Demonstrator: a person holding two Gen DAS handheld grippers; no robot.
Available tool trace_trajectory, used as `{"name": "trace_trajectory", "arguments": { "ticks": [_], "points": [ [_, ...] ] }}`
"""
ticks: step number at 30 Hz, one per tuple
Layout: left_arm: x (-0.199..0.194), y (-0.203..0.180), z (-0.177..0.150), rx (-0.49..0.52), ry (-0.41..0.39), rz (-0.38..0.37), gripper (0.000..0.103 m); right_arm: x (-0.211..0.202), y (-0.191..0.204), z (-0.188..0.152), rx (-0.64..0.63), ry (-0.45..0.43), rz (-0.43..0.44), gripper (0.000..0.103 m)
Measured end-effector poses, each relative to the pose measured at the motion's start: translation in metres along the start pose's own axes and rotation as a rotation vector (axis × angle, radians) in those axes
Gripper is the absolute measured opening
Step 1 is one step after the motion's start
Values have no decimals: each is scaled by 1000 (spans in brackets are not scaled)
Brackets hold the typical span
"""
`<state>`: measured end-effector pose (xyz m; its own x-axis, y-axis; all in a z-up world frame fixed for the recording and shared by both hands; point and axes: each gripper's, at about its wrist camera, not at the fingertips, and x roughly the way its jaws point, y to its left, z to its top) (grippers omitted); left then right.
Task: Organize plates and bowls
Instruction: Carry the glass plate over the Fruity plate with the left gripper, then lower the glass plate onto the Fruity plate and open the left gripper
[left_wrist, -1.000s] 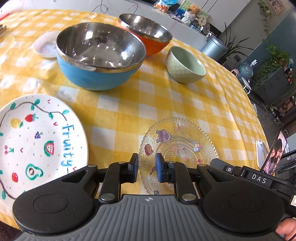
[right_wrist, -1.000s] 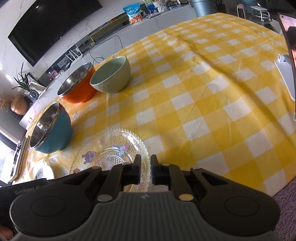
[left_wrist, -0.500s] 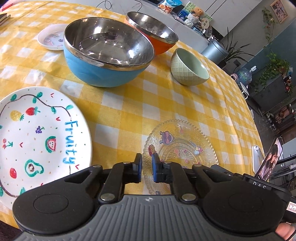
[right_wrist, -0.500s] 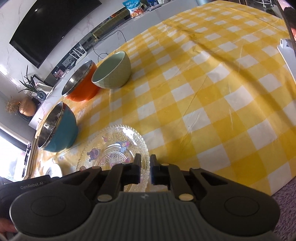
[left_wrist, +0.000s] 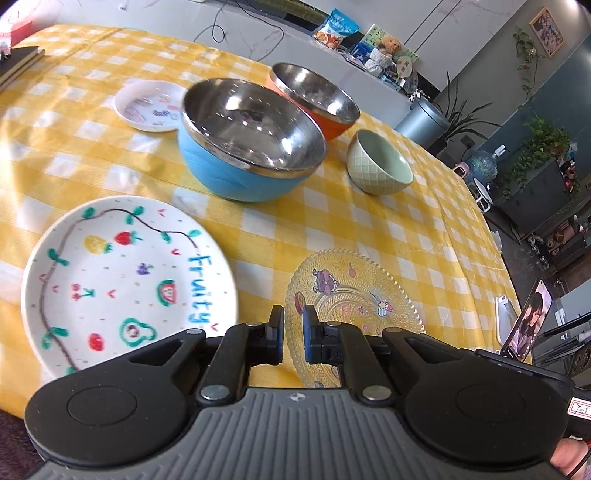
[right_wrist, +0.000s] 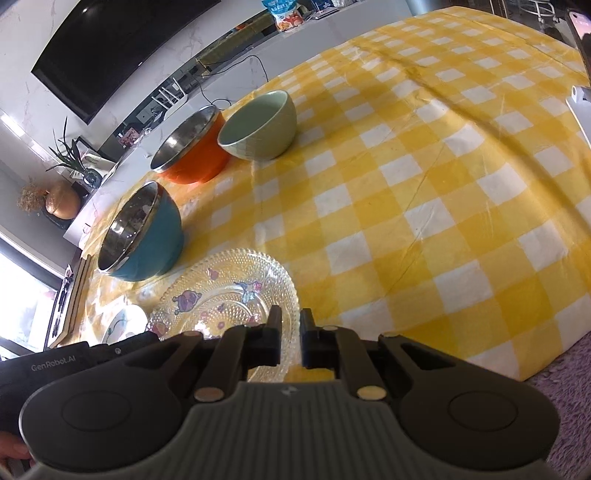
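Note:
A clear glass plate with cartoon prints lies near the table's front edge; it also shows in the right wrist view. A white "Fruity" plate lies to its left. Behind stand a blue steel bowl, an orange steel bowl, a green ceramic bowl and a small white dish. My left gripper hovers at the glass plate's near left rim, jaws nearly closed and empty. My right gripper hovers over the plate's near right rim, jaws nearly closed and empty.
The yellow checked tablecloth covers the table. A phone on a stand is at the right edge. Dark books lie at the far left. The blue bowl, orange bowl and green bowl show in the right wrist view.
Both grippers have pulled back and risen a little, so more of the table shows. The left gripper's jaws have narrowed. No dish has moved.

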<state>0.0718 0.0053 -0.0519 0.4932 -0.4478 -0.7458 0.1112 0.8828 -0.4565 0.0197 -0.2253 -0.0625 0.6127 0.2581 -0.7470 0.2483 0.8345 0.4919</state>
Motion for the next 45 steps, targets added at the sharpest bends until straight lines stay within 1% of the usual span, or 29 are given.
{"name": "trace_trajectory", "arguments": {
  "ticks": [6, 16, 26, 31, 38, 45],
  "points": [
    [-22, 25, 0, -55, -31, 29, 10, 5, 30, -7, -53, 20, 35, 7],
    [-53, 73, 0, -148, -79, 63, 10, 25, 80, -18, -135, 70, 83, 7],
    [-67, 113, -1, -225, -121, 132, 10, 60, 126, -25, -212, 122, 114, 7],
    [-65, 117, 1, -214, -131, 157, 10, 71, 138, -26, -255, 122, 102, 8],
    [-60, 117, 3, -183, -133, 189, 11, 80, 143, -26, -288, 119, 81, 8],
    [-57, 115, 5, -156, -127, 211, 12, 83, 152, -29, -356, 92, 47, 9]
  ]
}}
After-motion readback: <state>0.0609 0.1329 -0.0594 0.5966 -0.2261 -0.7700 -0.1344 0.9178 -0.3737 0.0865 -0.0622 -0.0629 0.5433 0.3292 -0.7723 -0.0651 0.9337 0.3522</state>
